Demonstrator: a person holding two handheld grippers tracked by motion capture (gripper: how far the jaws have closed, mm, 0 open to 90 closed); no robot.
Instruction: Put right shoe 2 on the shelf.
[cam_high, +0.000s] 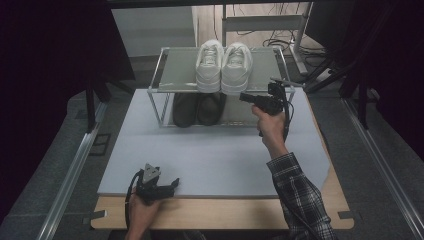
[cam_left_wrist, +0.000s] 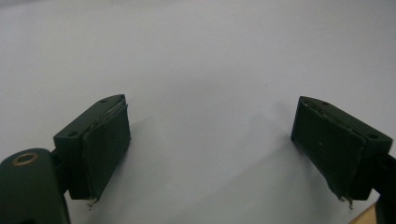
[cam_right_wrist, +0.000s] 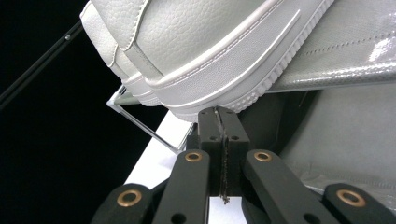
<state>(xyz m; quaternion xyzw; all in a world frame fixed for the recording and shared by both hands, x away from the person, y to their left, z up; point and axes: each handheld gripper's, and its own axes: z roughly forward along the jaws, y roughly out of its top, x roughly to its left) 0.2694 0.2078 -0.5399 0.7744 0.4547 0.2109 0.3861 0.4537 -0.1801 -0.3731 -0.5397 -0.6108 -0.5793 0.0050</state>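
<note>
In the lower left of the high view the left gripper (cam_high: 167, 186) rests at the near edge of the grey mat (cam_high: 215, 160), held in the left hand (cam_high: 142, 210); in the left gripper view its jaws stand wide apart over bare mat with nothing between them. In the upper centre a rack (cam_high: 165, 90) carries a pair of white shoes (cam_high: 223, 67) on its top shelf, heels toward the camera, with dark shoes (cam_high: 197, 109) on the lower level beneath. Right of centre the right hand (cam_high: 270, 125) holds the right gripper (cam_high: 244, 97) level, tips pointing left at the heel of the right-hand white shoe (cam_high: 236, 70). In the right gripper view its jaws are pressed together with nothing between them, and the tips sit just under the sole edge at that shoe's heel (cam_right_wrist: 219, 60), which fills the upper frame; whether they touch the sole I cannot tell.
</note>
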